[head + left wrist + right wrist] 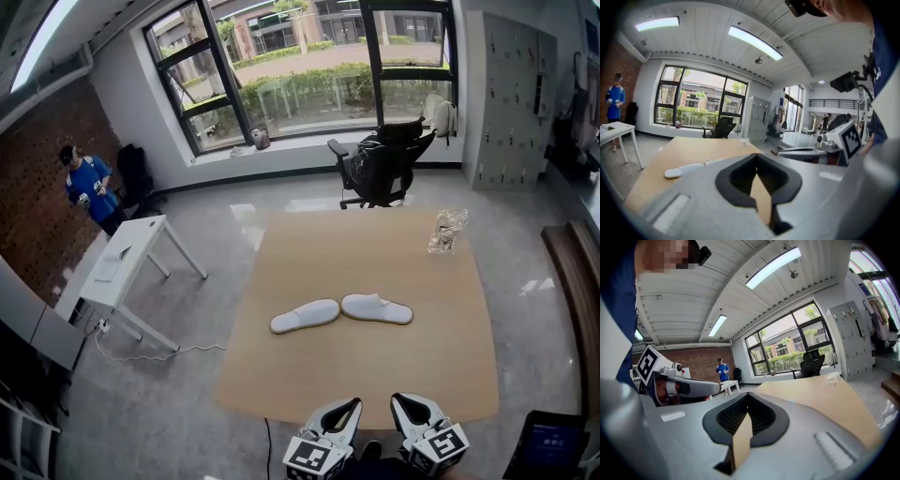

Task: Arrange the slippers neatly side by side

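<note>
The left gripper (341, 413) (757, 182) is closed, its jaws together with nothing between them; the right gripper (410, 412) (746, 420) is just beside it on its right, likewise closed and empty; both sit at the near edge of the counter (375, 253), pointing across it. Well ahead of them, at mid-counter, lie two white slippers end to end in a shallow line, their inner ends almost meeting; the left slipper (306, 316) (683, 169) lies ahead and a little to the left of the left gripper; the right slipper (377, 308) lies ahead of the gap between the two grippers. Farther ahead of the right gripper, near the far edge, rests a crumpled clear wrapper (447, 230); beyond the counter stands a black office chair (384, 164).
</note>
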Tool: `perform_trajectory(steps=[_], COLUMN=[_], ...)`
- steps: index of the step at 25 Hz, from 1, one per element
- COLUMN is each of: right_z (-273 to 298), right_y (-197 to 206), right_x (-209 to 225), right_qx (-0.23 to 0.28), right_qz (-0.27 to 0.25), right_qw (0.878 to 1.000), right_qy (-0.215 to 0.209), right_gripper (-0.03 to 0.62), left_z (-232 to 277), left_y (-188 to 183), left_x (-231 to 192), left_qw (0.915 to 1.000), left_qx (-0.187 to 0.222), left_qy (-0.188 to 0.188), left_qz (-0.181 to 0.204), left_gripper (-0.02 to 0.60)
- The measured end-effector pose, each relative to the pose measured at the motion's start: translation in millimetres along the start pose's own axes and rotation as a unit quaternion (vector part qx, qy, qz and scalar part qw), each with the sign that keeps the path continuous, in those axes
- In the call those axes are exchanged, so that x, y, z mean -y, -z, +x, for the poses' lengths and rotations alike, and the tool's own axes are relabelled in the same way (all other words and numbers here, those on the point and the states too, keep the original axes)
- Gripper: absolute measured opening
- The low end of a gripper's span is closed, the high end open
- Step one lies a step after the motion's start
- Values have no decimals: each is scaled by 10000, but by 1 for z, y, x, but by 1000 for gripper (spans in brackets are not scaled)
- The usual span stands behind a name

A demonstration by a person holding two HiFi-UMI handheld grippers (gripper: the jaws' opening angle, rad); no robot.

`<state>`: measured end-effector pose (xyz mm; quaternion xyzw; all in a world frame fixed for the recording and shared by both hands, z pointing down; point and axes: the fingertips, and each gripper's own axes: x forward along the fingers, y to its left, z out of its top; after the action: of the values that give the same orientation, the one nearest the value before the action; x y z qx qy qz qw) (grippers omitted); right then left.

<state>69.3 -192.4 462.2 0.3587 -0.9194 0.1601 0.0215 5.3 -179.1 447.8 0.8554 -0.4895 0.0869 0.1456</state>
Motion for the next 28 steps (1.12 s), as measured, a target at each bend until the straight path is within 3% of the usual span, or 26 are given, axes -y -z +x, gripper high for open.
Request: perform_trajectory(steps=[18, 22, 28], right_z=[96, 123, 150], right_y=[-19, -24, -26], right_x=[20, 14, 32], right_qx=[-27, 0, -69], right_qz=[41, -39, 65], right_qw=[9997, 9999, 9975], right_qy=[233, 112, 704], right_gripper=[11, 11, 11], left_z=[42, 51, 62], left_y=[-27, -32, -30], left_x=[-91, -117, -151], left_qw=[9997, 9994, 9982], left_qx=[-59, -52, -92], left_qy=[237, 331, 552], left_qz=[-4, -40, -225], left_gripper=[3, 3, 3])
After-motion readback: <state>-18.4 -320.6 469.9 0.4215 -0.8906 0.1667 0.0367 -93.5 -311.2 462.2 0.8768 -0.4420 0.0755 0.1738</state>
